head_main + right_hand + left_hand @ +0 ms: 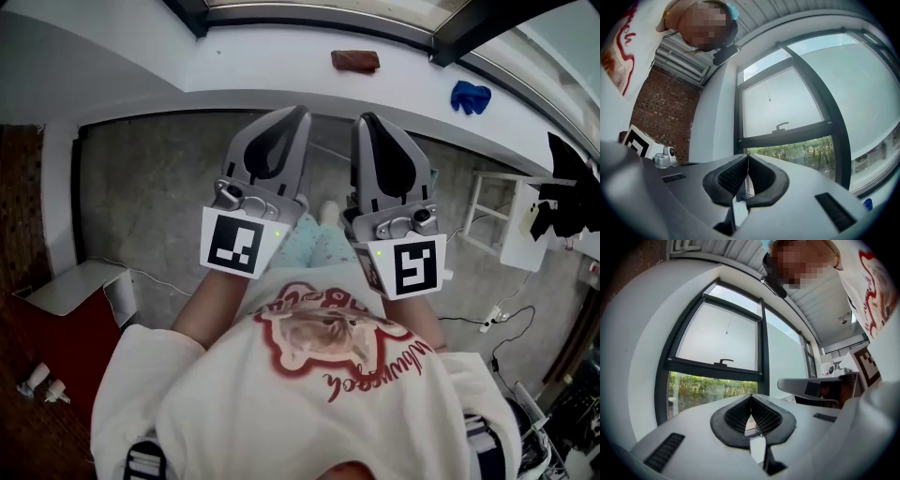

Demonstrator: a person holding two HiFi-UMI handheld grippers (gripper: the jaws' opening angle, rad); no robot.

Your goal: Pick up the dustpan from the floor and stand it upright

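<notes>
The place looks like a bare, loft-like workroom rather than a furnished home. It has a rough grey concrete floor (150,206), a red brick wall (670,117), a ribbed metal ceiling (726,251) and tall dark-framed windows (717,333) above a wide white sill (281,66). A white power strip (487,324) trails cables across the floor.

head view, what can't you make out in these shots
Dustpan: in no view; in the head view the person's torso, left gripper and right gripper cover much floor.
Both gripper views: aimed at the window, no floor shown.
Blue item on the ledge, head view: too small to name.
</notes>
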